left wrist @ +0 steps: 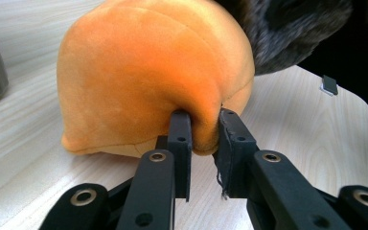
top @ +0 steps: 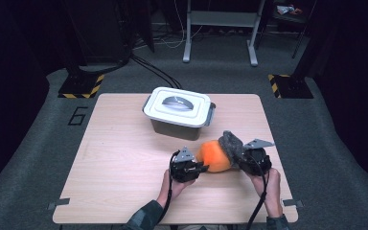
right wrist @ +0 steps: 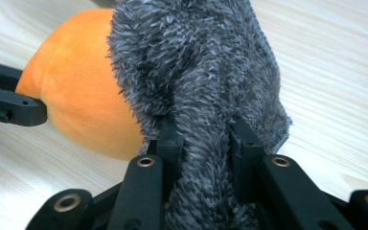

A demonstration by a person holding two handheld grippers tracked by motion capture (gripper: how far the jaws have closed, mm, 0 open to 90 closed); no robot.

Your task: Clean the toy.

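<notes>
Orange plush toy [top: 214, 156] with a grey fuzzy end [top: 232, 143] lies lengthwise left to right at centre frame, seemingly tilted; left gripper [top: 199, 167] pinches its orange fold, right gripper [top: 243, 160] clamps the fur.

orange plush [left wrist: 148, 81], grey fuzzy cloth [right wrist: 201, 76]

We note one soft toy [top: 214, 155]: a rounded orange plush body with a shaggy dark-grey fur part [top: 232, 143] at its right, far end. It lies on the surface near the front edge, right of centre. A fold of orange fabric [left wrist: 202, 125] stands pinched up.
</notes>
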